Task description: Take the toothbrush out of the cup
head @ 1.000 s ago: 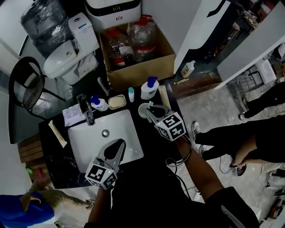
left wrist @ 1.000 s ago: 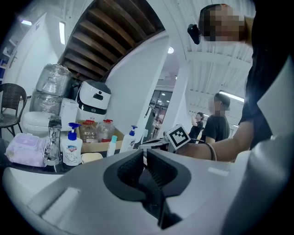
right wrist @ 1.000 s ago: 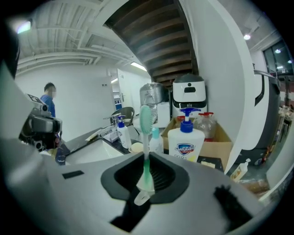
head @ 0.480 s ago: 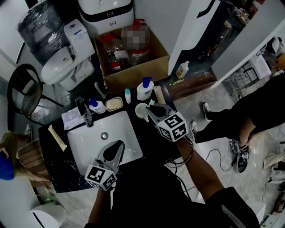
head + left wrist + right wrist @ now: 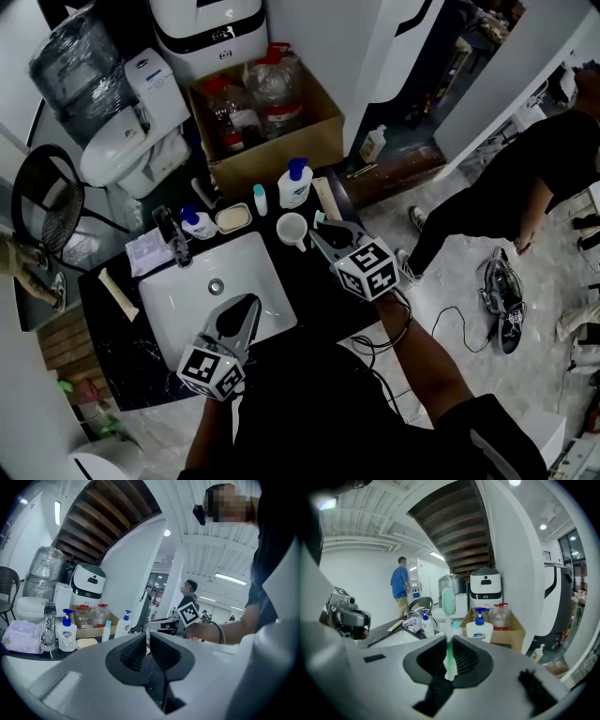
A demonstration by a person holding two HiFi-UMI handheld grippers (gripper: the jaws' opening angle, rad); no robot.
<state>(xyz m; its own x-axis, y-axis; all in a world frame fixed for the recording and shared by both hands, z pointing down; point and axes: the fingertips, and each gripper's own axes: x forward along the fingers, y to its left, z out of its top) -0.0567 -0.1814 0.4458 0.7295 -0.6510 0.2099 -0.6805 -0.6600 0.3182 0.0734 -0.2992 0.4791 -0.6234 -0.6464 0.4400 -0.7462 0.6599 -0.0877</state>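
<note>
A white cup (image 5: 292, 229) stands on the black counter (image 5: 323, 286), right of the sink. My right gripper (image 5: 321, 232) hovers just to the right of the cup, shut on a green-and-white toothbrush (image 5: 319, 217). In the right gripper view the toothbrush (image 5: 449, 620) stands upright between the jaws of the right gripper (image 5: 450, 660), brush head on top and clear of the cup. My left gripper (image 5: 246, 307) hangs over the front of the sink, and in its own view the left gripper (image 5: 147, 649) has its jaws together with nothing in them.
The white sink (image 5: 187, 309) has a faucet (image 5: 172, 234) behind it. Along the back stand a blue pump bottle (image 5: 197, 222), a soap dish (image 5: 232, 217), a small tube (image 5: 259, 199) and a white pump bottle (image 5: 293, 184). A cardboard box (image 5: 281, 141) sits beyond. A person (image 5: 525, 178) stands at the right.
The right gripper with the toothbrush has drawn a little to the right, away from the cup's rim. The left gripper has held still. The person at the right has walked closer.
</note>
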